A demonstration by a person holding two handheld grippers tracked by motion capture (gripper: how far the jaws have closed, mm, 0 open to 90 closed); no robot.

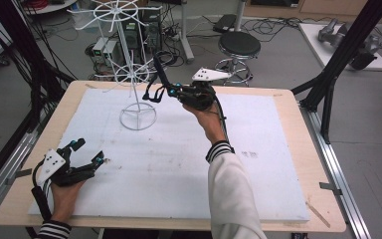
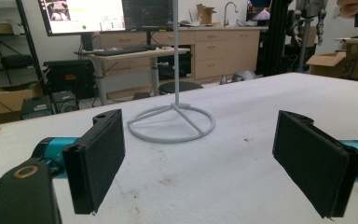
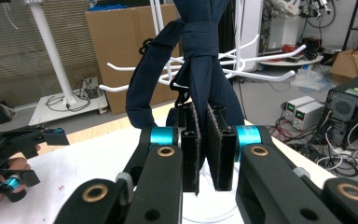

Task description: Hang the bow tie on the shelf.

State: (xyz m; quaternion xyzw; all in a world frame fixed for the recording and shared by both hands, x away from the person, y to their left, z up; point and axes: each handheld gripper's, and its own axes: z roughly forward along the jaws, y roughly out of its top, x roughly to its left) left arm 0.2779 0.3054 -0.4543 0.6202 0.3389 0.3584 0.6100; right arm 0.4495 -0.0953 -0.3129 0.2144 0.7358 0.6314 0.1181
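Beside the white wire display rack [image 1: 132,69], level with its lower ring of hooks, the right gripper [image 1: 165,91] is clamped on a dark navy fabric strap [image 3: 200,60]. Its pads [image 3: 220,147] pinch the strap's lower end, the rest rising above them in a loop. Well apart from the rack's round base, the left gripper [image 1: 90,153] rests on the white foam board [image 1: 179,159], jaws spread wide, grasping nothing.

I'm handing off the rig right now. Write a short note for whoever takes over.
Right tongs: shut on the dark blue strap, held up beside the white wire rack.
Left tongs: open, empty, low over the white foam board, pointing at the rack base.
Done: strap picked up and brought to the rack.
Left: hook the strap on a rack arm, then let go.
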